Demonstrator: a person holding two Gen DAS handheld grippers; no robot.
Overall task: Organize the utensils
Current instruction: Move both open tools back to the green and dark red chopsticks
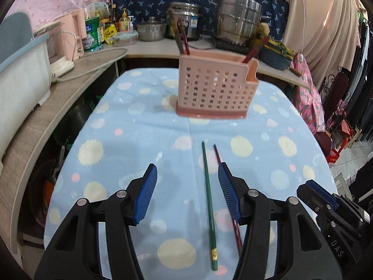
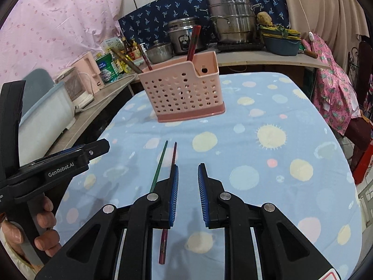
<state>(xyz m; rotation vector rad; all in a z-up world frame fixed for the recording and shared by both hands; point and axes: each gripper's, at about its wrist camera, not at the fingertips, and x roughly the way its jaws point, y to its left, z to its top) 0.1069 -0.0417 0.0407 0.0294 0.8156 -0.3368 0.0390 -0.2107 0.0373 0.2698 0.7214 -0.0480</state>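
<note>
Both grippers hang over the spotted cloth (image 1: pixel 139 126). The left gripper (image 1: pixel 187 175) gapes, nothing clamped, the green chopstick (image 1: pixel 209 200) lying on the cloth between its jaws. The right gripper (image 2: pixel 188 175) stands narrowly parted, empty, the red chopstick (image 2: pixel 173 154) just beside its left finger. Farther back, the pink holder (image 1: pixel 214 91) holds more chopsticks.
</note>
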